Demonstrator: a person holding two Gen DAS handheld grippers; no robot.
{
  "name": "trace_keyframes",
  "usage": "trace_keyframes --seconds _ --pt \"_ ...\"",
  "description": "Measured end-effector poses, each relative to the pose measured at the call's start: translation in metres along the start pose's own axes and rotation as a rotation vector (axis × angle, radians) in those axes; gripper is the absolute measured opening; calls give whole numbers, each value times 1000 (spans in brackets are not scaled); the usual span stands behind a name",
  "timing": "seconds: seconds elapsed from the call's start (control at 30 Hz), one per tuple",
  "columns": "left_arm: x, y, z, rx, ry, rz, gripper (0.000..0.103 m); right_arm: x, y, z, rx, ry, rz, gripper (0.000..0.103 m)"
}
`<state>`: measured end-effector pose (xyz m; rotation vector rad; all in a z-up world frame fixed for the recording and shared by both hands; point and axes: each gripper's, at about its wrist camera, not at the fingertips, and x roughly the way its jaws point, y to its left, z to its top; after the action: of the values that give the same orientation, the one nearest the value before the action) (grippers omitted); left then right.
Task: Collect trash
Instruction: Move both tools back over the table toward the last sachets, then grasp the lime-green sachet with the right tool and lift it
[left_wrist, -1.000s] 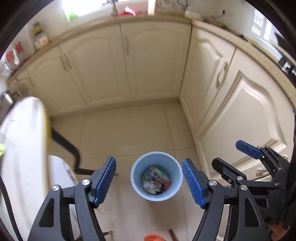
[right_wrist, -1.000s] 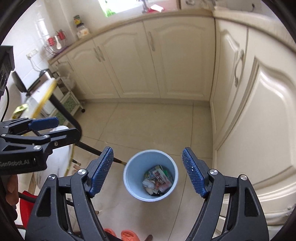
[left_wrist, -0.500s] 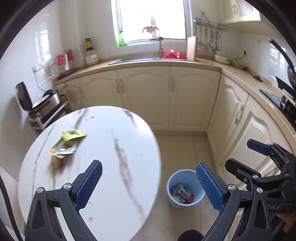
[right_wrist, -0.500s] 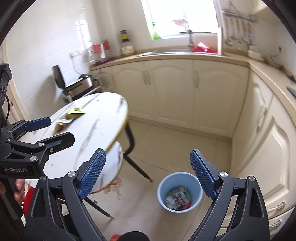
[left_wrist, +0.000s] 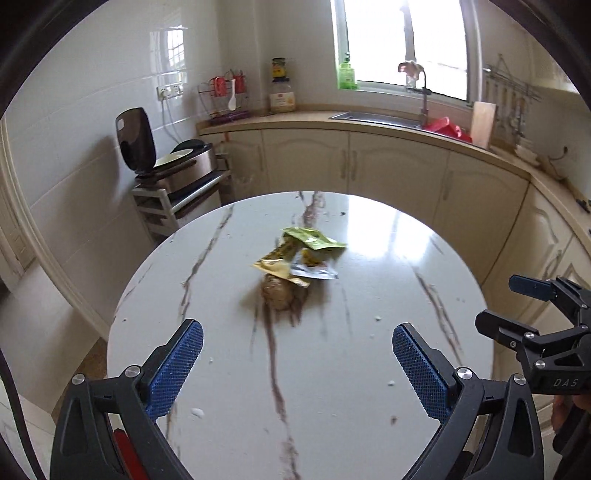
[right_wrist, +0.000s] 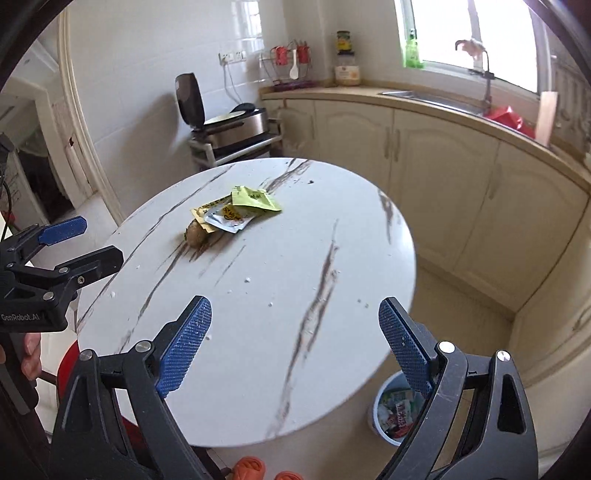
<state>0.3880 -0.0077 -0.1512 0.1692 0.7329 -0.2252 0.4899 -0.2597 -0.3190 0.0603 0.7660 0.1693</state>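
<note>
**Wrappers wait mid-surface, both grippers empty**

Since the trash is a loose cluster of flat foil wrappers (left_wrist: 303, 254) with a brownish lump (left_wrist: 277, 293) touching their near side, it should be light, thin and slippery, likely to slide or crumple when nipped. A raised corner or crinkled fold looks the best place to pinch. It lies near the middle of the round marble surface (left_wrist: 369, 369), well clear of every edge. The left gripper (left_wrist: 297, 365) and right gripper (right_wrist: 295, 343) hover over the near rim, jaws wide apart, nothing between them. Open surface surrounds the pile; the blue bin (right_wrist: 388, 410) stands on the floor below the right edge.
</note>
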Motion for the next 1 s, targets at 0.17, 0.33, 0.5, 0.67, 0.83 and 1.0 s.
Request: trace_keyframes --seconds 0.17,0.33,0.5,0.67,0.83,1.0 --pt "31 28 16 -23 37 48 101 57 26 33 -32 45 49 92" --pt "72 48 37 -46 82 65 101 124 36 74 -35 94 91 92" --pt "106 59 57 -48 112 64 101 178 36 100 -18 132 86 89" --pt "138 65 71 -45 140 44 101 219 35 109 -29 194 93 76" --pt "176 67 84 -43 168 -15 101 225 15 107 15 207 139 21" --pt "197 55 94 -30 189 -43 101 205 -14 98 36 185 161 5"
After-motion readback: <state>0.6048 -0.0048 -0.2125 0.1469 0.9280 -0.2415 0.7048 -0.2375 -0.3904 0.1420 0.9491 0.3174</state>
